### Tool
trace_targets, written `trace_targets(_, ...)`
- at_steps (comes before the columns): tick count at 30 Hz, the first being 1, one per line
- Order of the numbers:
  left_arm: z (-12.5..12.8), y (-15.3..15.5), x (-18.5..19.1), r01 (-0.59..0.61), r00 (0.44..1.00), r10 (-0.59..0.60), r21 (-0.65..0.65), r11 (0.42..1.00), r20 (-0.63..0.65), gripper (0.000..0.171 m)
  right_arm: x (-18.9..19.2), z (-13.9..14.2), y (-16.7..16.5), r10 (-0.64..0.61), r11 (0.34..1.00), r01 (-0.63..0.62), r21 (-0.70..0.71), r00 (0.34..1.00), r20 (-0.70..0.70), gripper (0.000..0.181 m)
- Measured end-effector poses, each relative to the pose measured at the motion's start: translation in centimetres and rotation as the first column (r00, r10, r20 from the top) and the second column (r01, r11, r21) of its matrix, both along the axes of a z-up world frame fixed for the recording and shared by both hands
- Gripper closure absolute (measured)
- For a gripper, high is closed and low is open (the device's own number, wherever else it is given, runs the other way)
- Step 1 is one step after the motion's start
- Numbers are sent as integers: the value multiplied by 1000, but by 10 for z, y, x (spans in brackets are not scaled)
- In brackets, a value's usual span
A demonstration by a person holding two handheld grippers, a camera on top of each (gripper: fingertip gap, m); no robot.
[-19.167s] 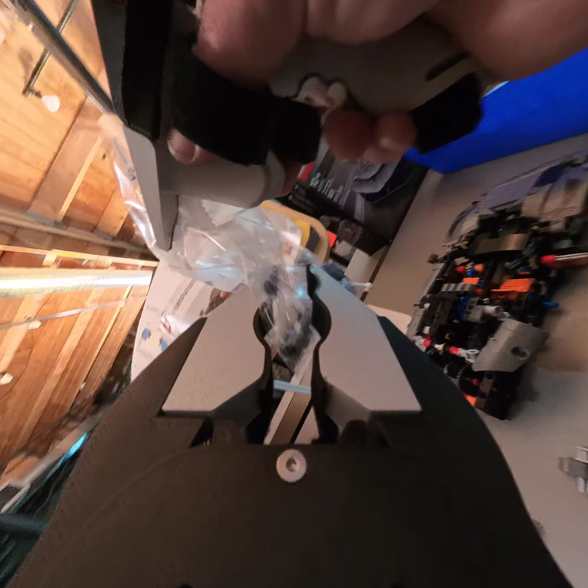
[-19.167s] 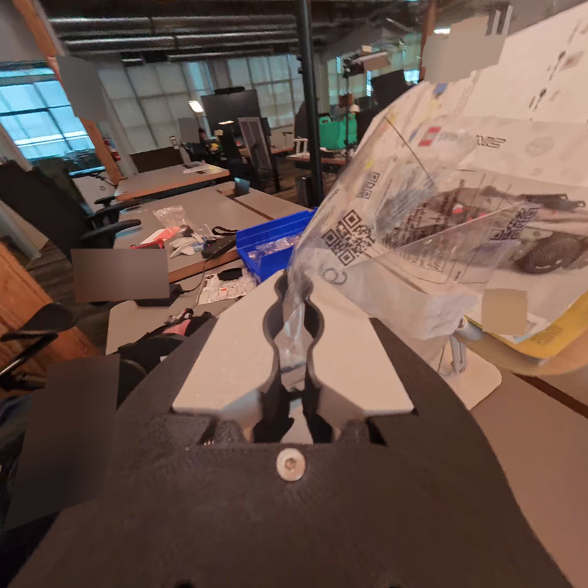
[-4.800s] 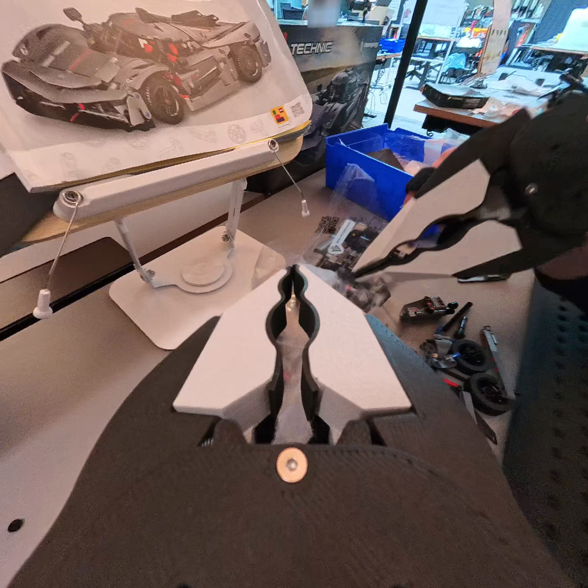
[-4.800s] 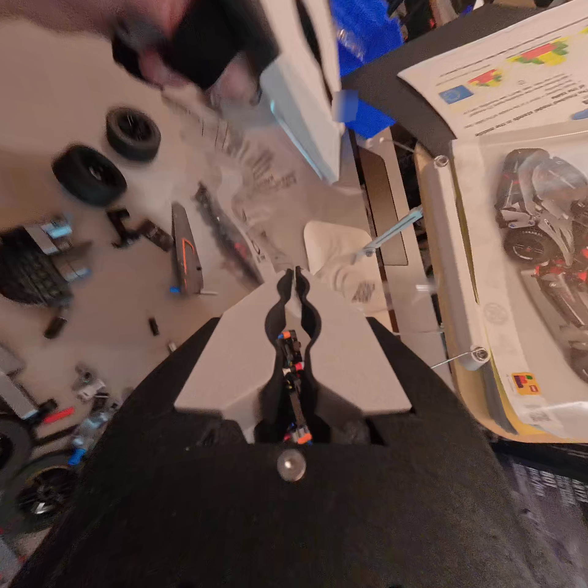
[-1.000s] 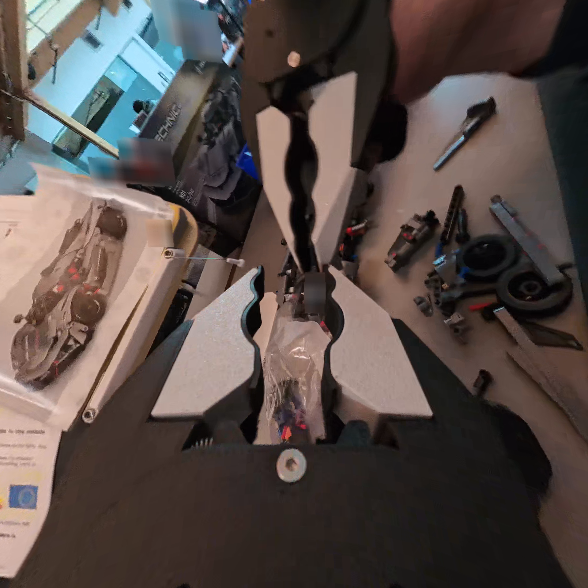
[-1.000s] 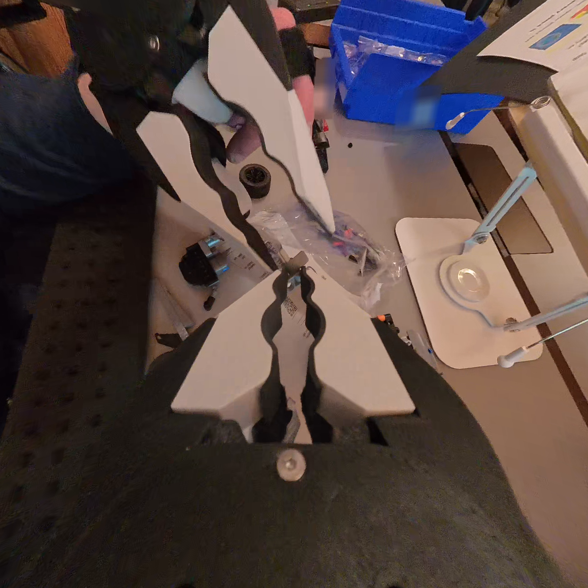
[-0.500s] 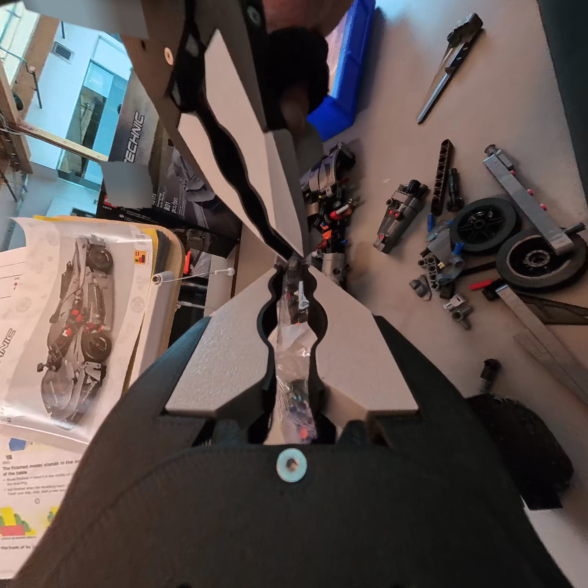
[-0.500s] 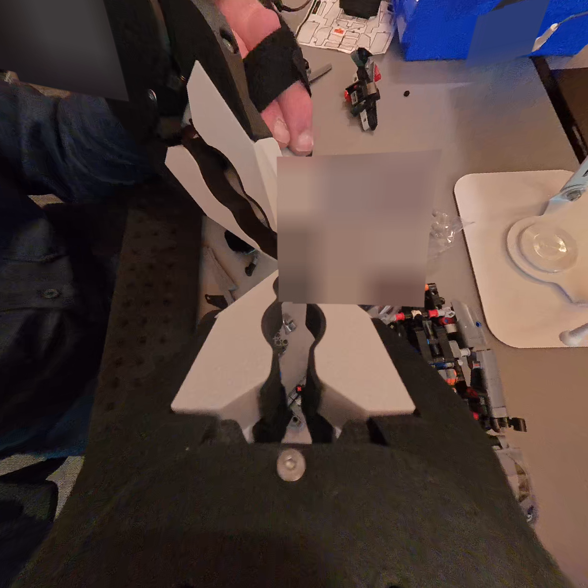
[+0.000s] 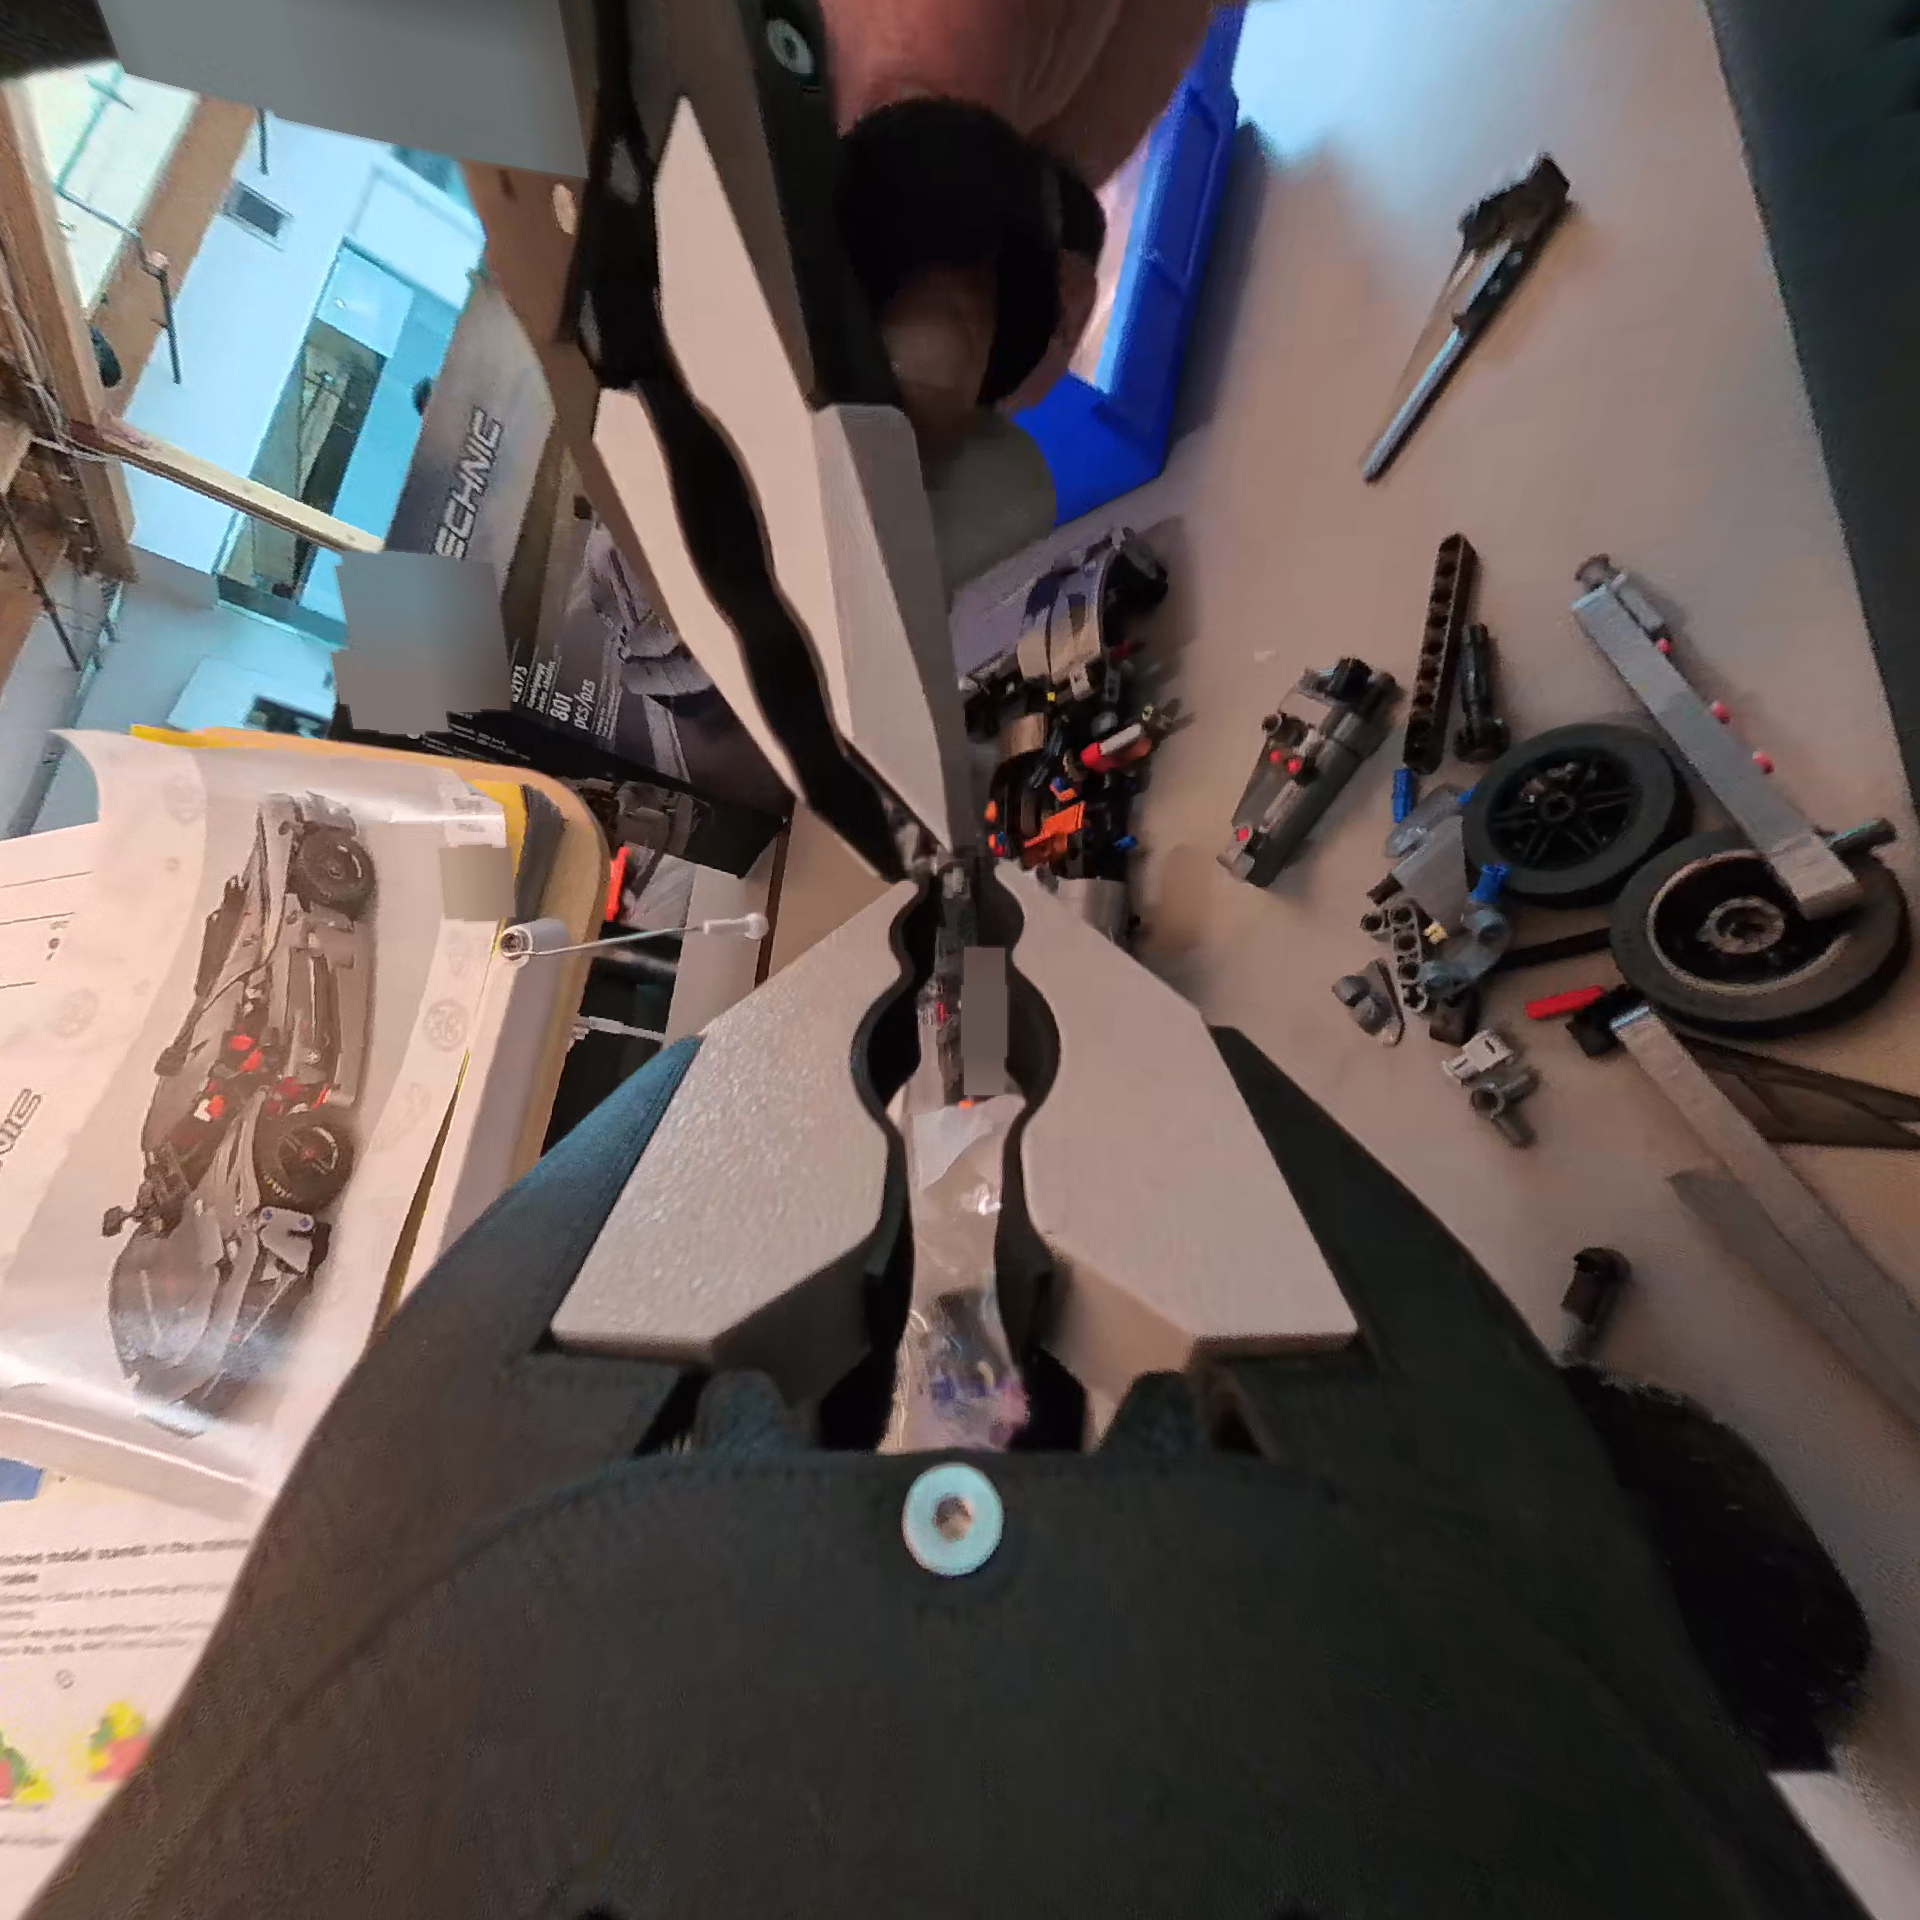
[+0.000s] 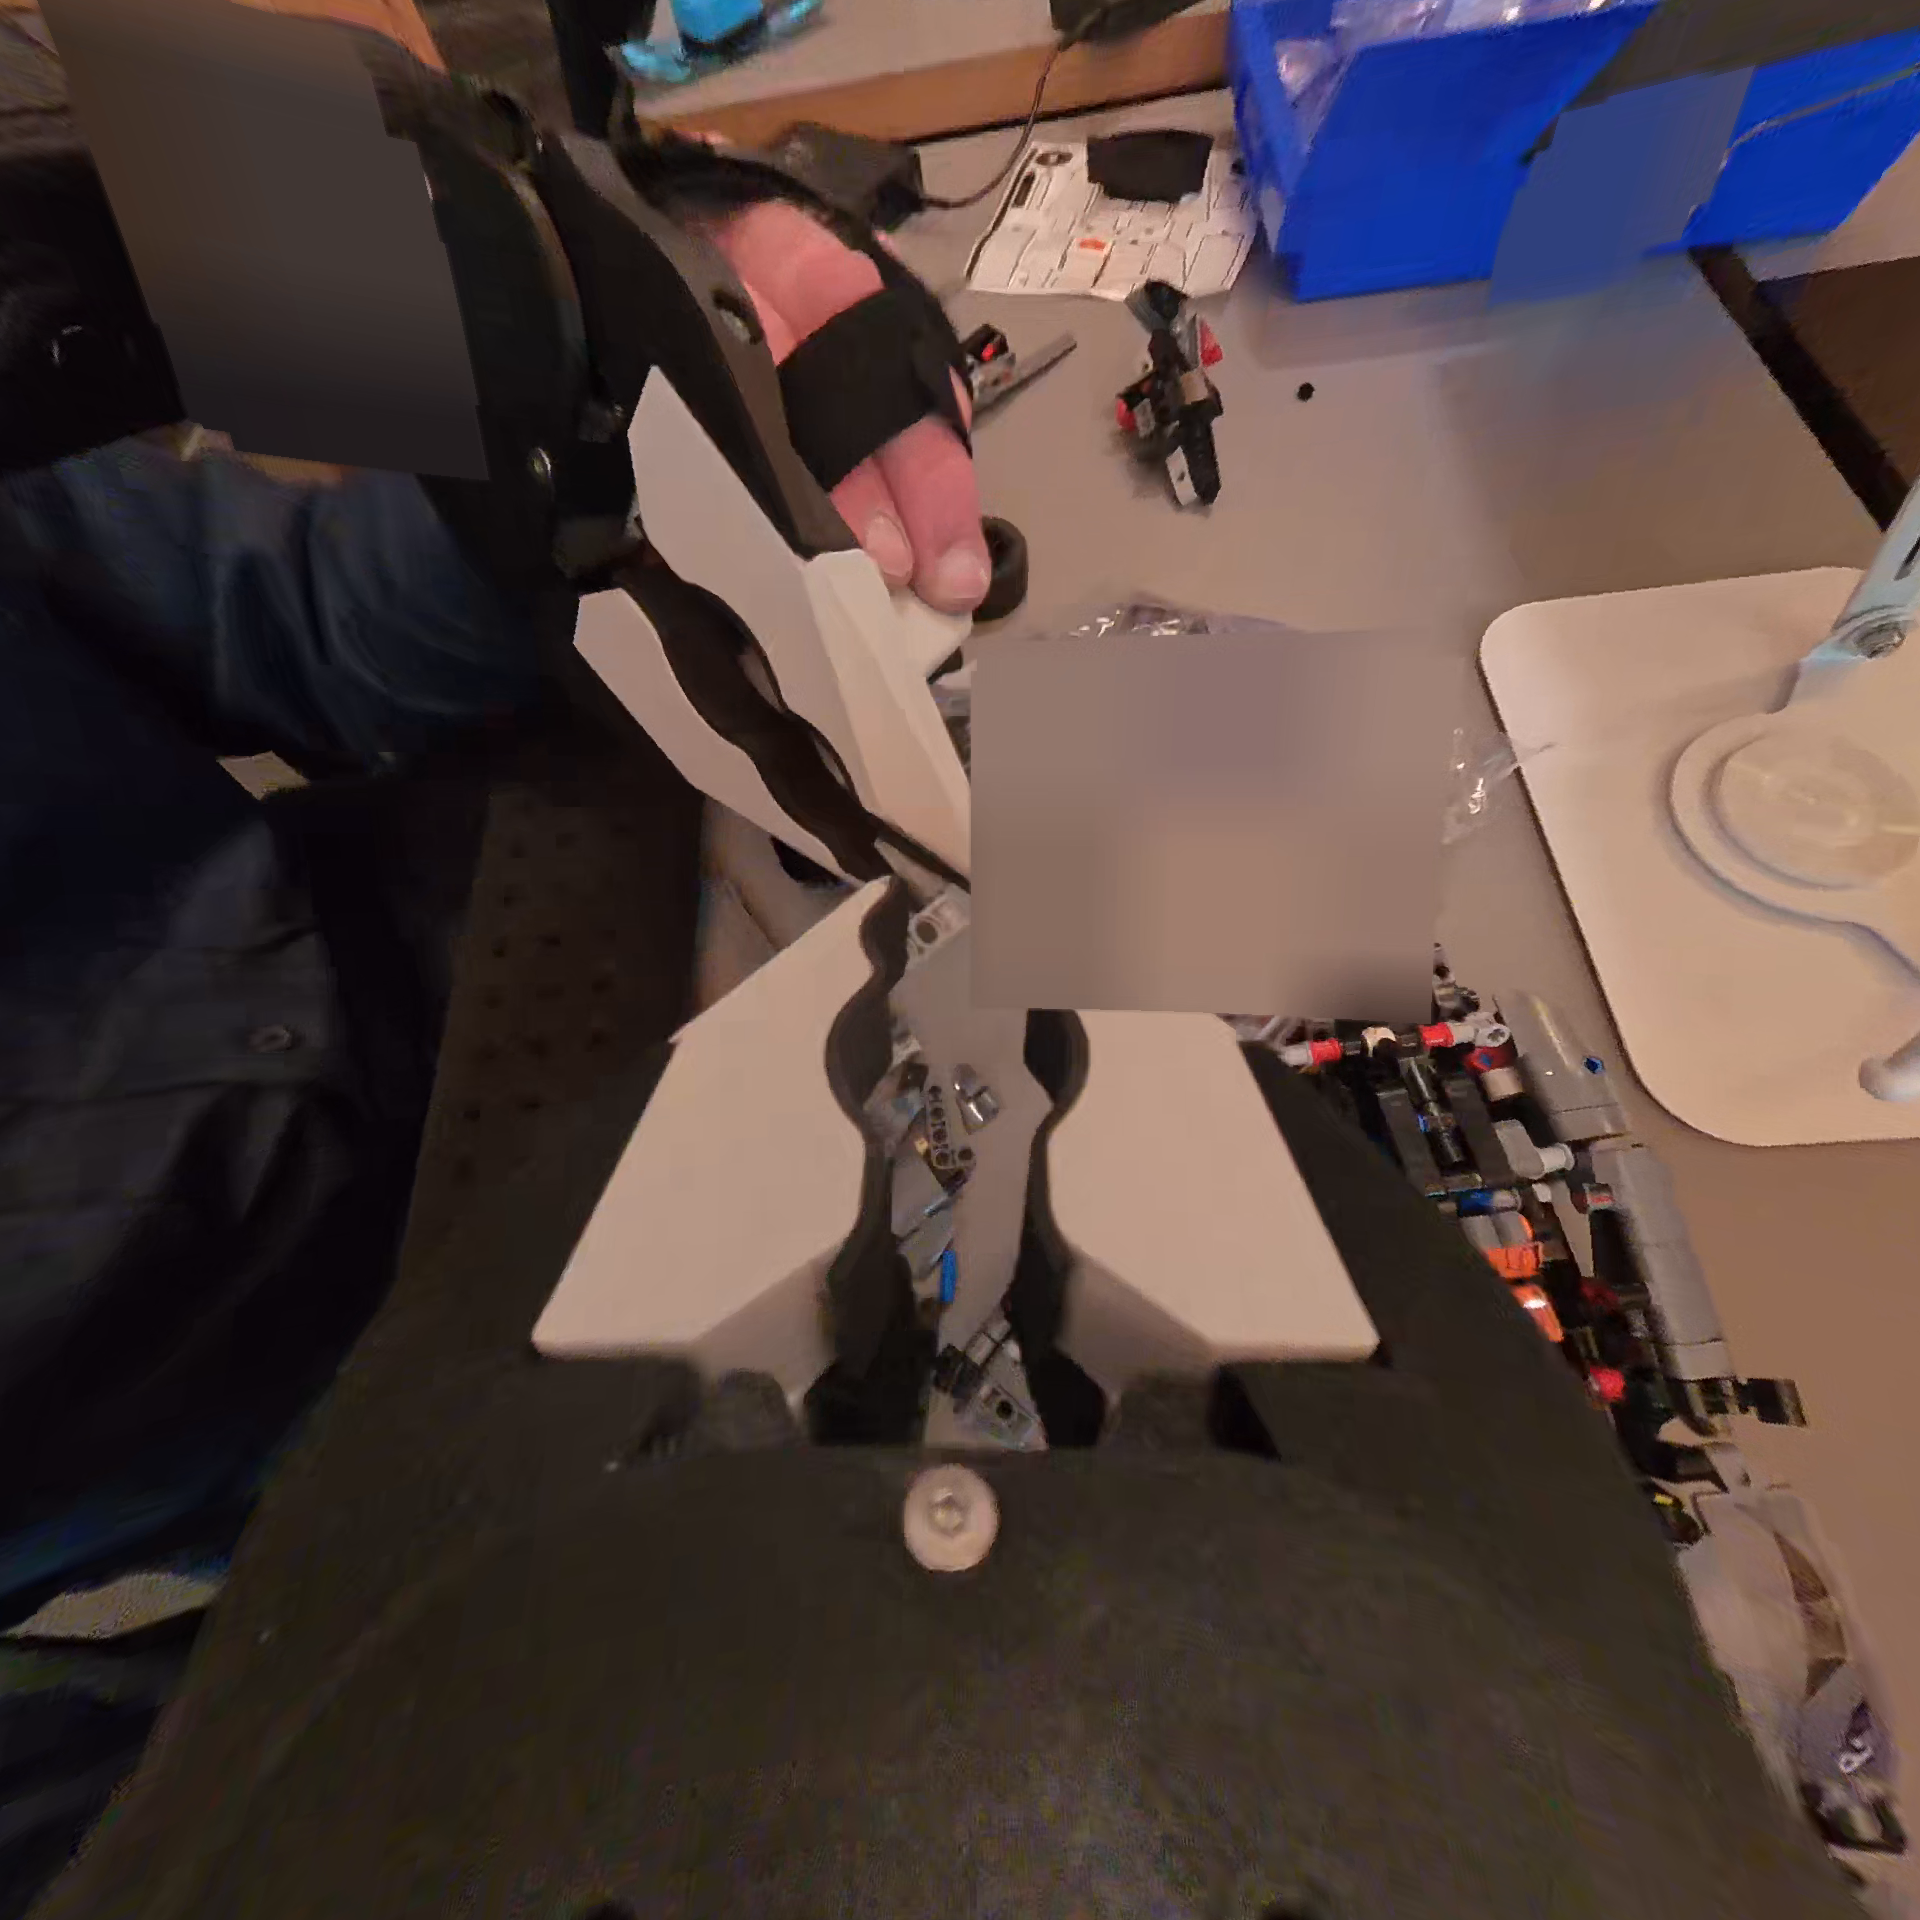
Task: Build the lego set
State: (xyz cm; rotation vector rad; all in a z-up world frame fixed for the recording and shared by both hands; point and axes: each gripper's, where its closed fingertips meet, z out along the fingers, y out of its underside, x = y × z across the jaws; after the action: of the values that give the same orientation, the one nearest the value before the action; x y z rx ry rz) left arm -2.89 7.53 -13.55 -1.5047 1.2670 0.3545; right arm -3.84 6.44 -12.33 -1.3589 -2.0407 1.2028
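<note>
A clear plastic bag of small lego parts point(image 9: 951, 1174) is stretched between my two grippers above the table. My left gripper point(image 9: 956, 883) is shut on one end of the bag. My right gripper point(image 9: 930, 857) comes down from the top of the left wrist view, tip to tip with it, shut on the other end. In the right wrist view, grey and blue parts in the bag point(image 10: 935, 1143) show between my right gripper's point(image 10: 935, 920) fingers. A blur patch hides one fingertip. My left gripper point(image 10: 914, 868) reaches in from the upper left.
The partly built car point(image 9: 1070, 727) lies on the grey table below the grippers. Two wheels point(image 9: 1579, 800), beams and loose parts lie to the right. The instruction booklet on its stand point(image 9: 260, 1039) is at left, with the white stand base point(image 10: 1714, 831). A blue bin point(image 9: 1143, 343) stands behind.
One second ago my left gripper was open around the bag; it has since shut on it. Both grippers have lifted and turned, tips staying together over the car.
</note>
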Motion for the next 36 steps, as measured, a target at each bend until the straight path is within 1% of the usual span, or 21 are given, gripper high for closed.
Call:
trace_targets(1,4,-1,1,6,1000,-6,6,1000,27,167,0,3,-1,2,1000,-3,-30,1000,-26,160)
trace_targets(2,8,-1,1,8,998,-9,15,1000,55,167,1,7,-1,4,999,-7,-51,998,-57,162)
trace_targets(4,11,-1,3,13,995,-14,15,1000,97,167,3,13,3,-17,999,13,-33,993,-113,161)
trace_targets(7,15,2,2,-12,994,8,31,999,113,168,10,21,6,-42,999,45,14,984,-173,159)
trace_targets(10,23,3,0,-14,982,9,28,1000,187,168,15,27,-1,-6,994,32,102,970,-244,160)
trace_targets(12,26,1,2,10,972,-14,16,1000,235,168,14,23,-2,-7,975,61,213,969,-245,164)
trace_targets(14,28,0,3,19,967,-21,9,1000,254,168,11,23,-5,-5,949,90,301,962,-274,169)
trace_targets(17,31,-3,5,45,954,-43,1,999,296,168,8,27,-8,1,928,117,355,949,-316,173)
trace_targets(22,30,-5,7,70,945,-58,-25,997,323,166,9,24,-8,3,889,130,438,957,-291,175)
trace_targets(25,27,-3,7,55,958,-50,-10,998,281,164,10,19,-7,-3,868,125,481,969,-245,175)
trace_targets(28,24,-5,6,53,969,-49,-8,999,242,167,12,17,-9,5,850,116,514,974,-227,175)
trace_targets(30,21,-5,7,51,976,-48,-7,999,211,168,12,14,-8,6,818,109,564,980,-198,175)
trace_targets(32,18,-6,8,61,974,-51,-35,998,219,168,14,13,-9,16,806,98,584,982,-187,175)
trace_targets(36,24,-11,11,105,950,-80,-68,992,301,167,17,15,-13,49,791,94,604,975,-215,175)
